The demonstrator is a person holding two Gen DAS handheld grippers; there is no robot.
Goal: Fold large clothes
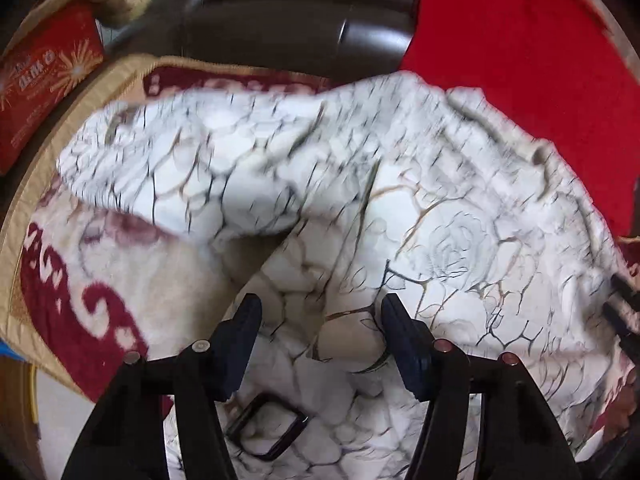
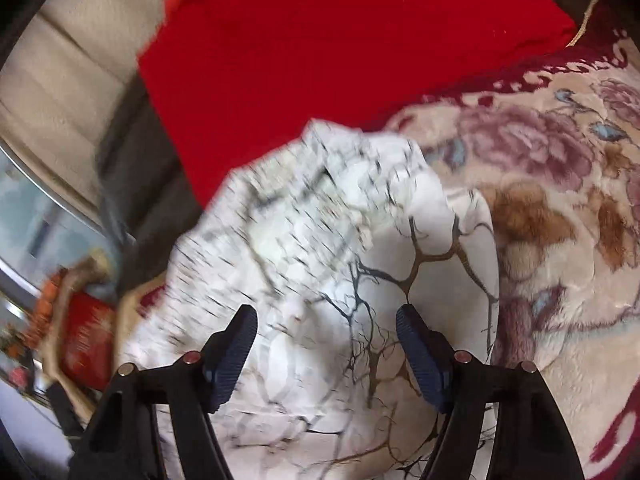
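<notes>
A large white garment (image 1: 360, 208) with black and gold vein print lies rumpled on a floral plush blanket (image 1: 72, 304). My left gripper (image 1: 318, 308) is open just above the cloth, its dark blue pads (image 1: 244, 332) spread wide with fabric beneath them. A black square buckle (image 1: 268, 428) lies on the cloth below it. In the right wrist view the same garment (image 2: 320, 260) bunches up ahead. My right gripper (image 2: 326, 318) is open over it, holding nothing. Parts of the cloth are motion blurred.
A red cloth (image 1: 520, 60) covers the far right. A dark brown headboard (image 1: 300, 20) stands behind. A red box (image 1: 44, 80) sits at the left edge. The floral blanket (image 2: 560, 220) spreads to the right of the garment.
</notes>
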